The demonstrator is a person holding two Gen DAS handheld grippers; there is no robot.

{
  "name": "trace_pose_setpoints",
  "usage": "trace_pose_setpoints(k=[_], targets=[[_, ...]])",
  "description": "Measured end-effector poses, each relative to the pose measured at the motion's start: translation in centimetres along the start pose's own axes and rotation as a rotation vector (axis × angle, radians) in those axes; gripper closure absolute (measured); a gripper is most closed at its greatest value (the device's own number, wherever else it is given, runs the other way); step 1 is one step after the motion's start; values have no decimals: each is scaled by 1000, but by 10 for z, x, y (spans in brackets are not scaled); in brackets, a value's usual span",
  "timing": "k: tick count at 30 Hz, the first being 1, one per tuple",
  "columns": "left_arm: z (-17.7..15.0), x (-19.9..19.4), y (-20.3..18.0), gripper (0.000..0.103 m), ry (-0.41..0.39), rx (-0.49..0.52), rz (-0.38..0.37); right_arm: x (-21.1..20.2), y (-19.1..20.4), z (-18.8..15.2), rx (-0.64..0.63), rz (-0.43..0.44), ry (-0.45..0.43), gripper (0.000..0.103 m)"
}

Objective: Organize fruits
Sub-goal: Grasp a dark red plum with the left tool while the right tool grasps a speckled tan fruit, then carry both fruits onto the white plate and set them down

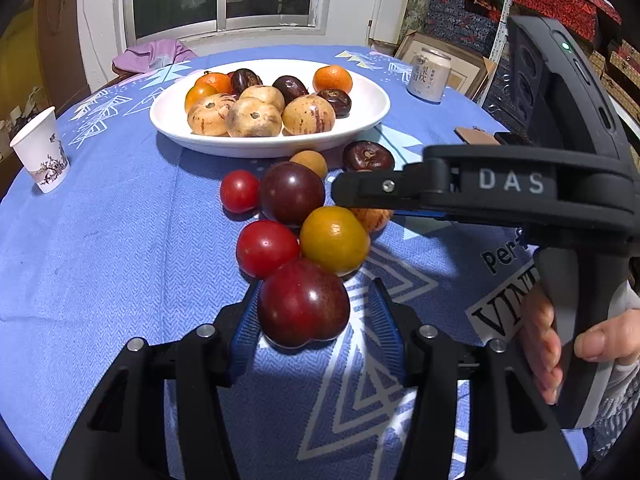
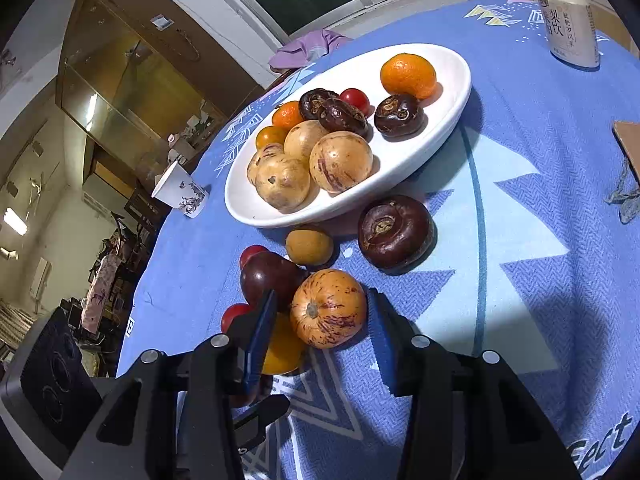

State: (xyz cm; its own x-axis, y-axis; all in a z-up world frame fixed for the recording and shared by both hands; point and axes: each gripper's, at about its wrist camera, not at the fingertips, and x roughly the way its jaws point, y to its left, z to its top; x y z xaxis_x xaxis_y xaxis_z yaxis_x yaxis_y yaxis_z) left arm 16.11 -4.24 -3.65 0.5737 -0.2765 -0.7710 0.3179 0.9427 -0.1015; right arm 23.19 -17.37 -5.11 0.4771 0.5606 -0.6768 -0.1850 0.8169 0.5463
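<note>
A blue cloth (image 1: 120,240) with pale triangle patterns covered the surface, carrying a white bowl (image 1: 372,108). Beside it lay red tomatoes (image 1: 266,248), a dark maroon plum (image 1: 304,304), and a cream melon streaked purple (image 2: 328,308). The paper cup (image 1: 42,150) was white with dark floral print.

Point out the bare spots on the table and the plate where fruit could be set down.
On the white plate, bare rim lies beside the mandarin. Open blue cloth stretches between the paper cup and the loose fruit, and between the drink can and the water chestnut. It is crowded in front of the plate, around the plum, where both grippers work.
</note>
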Motion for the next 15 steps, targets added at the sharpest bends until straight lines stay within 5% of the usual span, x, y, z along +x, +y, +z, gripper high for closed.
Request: trace_pose_setpoints(k=[3, 12, 15], targets=[[0, -1, 3, 64, -5, -9, 9, -3, 12, -6, -83, -88, -24, 64], [-1, -11, -3, 65, -56, 30, 34, -26, 48, -23, -361, -375, -191, 65], [-1, -19, -5, 65, -90, 39, 35, -35, 40, -19, -320, -329, -200, 65]])
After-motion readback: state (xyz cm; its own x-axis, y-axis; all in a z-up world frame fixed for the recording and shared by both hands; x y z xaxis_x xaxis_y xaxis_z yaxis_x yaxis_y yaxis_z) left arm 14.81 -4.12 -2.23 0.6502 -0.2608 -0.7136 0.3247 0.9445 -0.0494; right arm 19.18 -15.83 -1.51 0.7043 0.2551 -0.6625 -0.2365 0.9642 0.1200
